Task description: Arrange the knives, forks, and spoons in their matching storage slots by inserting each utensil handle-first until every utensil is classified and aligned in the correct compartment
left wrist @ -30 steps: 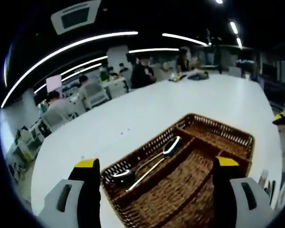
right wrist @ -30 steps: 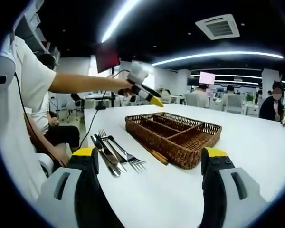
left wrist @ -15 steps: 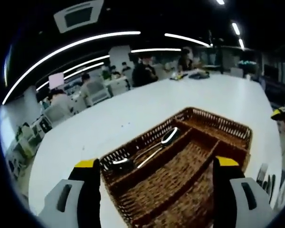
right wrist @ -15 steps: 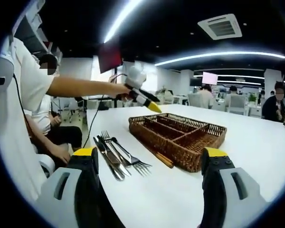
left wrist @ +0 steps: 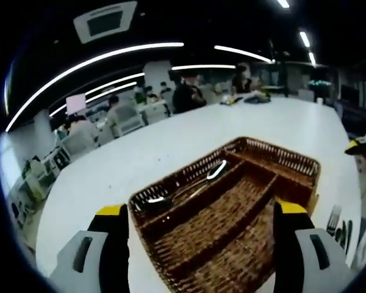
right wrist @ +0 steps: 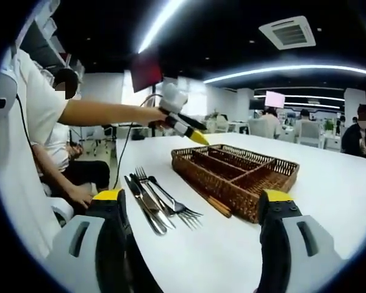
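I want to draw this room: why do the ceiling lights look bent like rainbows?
In the left gripper view the fisheye lens curves the ceiling lights into arcs and rounds the white table; in the right gripper view the ceiling lights bow too, and the picture darkens toward the edges.

a long white table point(left wrist: 171, 143) stretches into an open office. seated people point(left wrist: 183, 94) work at desks behind it. curved ceiling light strips point(left wrist: 91, 58) glow overhead.
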`<act>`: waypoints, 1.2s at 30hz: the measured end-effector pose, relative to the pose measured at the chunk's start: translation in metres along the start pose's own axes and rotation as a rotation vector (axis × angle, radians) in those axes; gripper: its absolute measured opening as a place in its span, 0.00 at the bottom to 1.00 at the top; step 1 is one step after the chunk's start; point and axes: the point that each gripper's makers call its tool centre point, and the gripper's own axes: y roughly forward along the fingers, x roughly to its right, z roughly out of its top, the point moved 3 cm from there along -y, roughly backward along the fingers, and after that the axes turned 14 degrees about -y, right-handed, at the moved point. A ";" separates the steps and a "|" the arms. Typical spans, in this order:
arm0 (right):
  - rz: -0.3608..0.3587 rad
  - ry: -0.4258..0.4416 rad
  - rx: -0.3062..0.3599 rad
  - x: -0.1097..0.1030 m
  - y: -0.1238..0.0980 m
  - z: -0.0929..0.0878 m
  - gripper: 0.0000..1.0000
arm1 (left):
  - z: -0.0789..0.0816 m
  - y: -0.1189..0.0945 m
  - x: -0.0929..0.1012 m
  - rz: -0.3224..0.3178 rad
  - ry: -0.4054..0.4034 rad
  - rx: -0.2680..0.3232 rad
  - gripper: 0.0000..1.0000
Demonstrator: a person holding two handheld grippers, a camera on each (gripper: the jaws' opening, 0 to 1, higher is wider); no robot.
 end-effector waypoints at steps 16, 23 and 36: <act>0.029 -0.012 -0.015 -0.009 0.009 -0.001 0.92 | -0.010 -0.019 0.008 -0.001 -0.012 0.025 1.00; 0.043 -0.017 -0.011 -0.013 0.011 0.001 0.92 | -0.013 -0.025 0.013 -0.004 -0.006 0.032 1.00; 0.059 -0.020 -0.009 -0.016 0.015 0.002 0.91 | -0.024 -0.037 0.016 -0.001 -0.022 0.046 1.00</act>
